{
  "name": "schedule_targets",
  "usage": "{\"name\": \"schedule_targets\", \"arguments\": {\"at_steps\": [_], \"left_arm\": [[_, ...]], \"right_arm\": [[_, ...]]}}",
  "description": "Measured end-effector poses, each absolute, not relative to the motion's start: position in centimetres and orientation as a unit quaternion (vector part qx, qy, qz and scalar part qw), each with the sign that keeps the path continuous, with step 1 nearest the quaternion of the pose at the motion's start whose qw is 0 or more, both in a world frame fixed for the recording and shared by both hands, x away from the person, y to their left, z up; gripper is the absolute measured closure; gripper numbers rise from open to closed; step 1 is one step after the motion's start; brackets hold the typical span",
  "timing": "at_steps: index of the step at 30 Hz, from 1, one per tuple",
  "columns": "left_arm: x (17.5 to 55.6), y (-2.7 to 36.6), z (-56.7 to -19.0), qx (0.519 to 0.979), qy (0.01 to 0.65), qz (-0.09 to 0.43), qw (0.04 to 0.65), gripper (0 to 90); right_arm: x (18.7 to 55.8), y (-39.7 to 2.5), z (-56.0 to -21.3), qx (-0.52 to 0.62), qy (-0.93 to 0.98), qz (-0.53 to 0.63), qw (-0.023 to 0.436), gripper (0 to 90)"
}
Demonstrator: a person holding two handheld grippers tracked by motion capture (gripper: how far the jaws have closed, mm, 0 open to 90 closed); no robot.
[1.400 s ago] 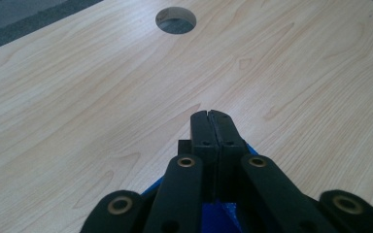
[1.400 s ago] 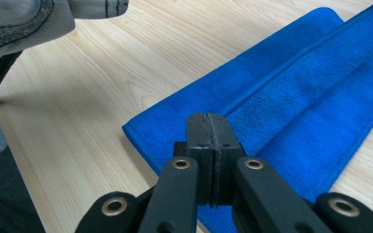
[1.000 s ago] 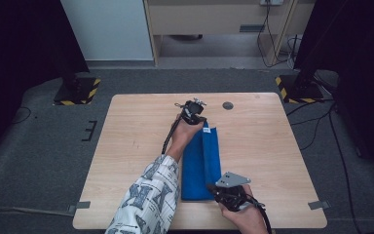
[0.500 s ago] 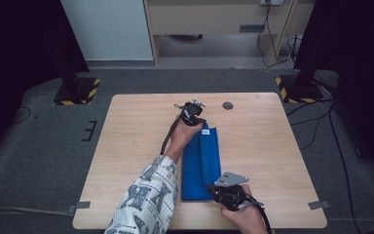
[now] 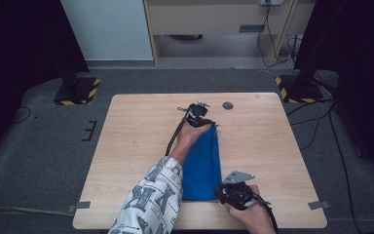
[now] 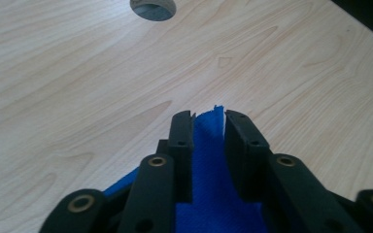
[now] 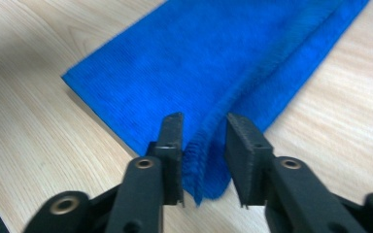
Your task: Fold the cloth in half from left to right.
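Pale woodgrain table [image 5: 141,141], folded ribbed blue cloth [image 5: 203,163]

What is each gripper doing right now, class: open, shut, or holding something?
Left gripper: shut on the far corner of the blue cloth.
Right gripper: jaws astride the cloth's near folded edge; whether they clamp it cannot be told.

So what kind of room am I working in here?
Probably a lab or recording studio: a bare wooden table on grey carpet, black curtains at both sides, and stand bases with hazard stripes.
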State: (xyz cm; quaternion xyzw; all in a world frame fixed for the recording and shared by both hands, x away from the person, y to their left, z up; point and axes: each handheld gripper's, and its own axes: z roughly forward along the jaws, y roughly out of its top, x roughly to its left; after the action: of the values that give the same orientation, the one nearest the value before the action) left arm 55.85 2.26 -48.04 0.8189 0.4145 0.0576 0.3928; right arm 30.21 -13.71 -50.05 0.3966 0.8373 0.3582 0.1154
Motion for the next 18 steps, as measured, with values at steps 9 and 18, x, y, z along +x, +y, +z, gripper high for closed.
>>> {"name": "schedule_targets", "arguments": {"at_steps": [9, 18], "left_arm": [[54.7, 2.7, -47.3, 0.828, 0.391, 0.086, 0.393, 66.1], [53.2, 3.7, -46.6, 0.835, 0.368, 0.113, 0.393, 52.0]], "right_arm": [[30.8, -14.3, -50.0, 0.409, 0.829, 0.363, 0.114, 44.9], [32.2, -14.6, -50.1, 0.413, 0.811, 0.388, 0.145, 27.4]]}}
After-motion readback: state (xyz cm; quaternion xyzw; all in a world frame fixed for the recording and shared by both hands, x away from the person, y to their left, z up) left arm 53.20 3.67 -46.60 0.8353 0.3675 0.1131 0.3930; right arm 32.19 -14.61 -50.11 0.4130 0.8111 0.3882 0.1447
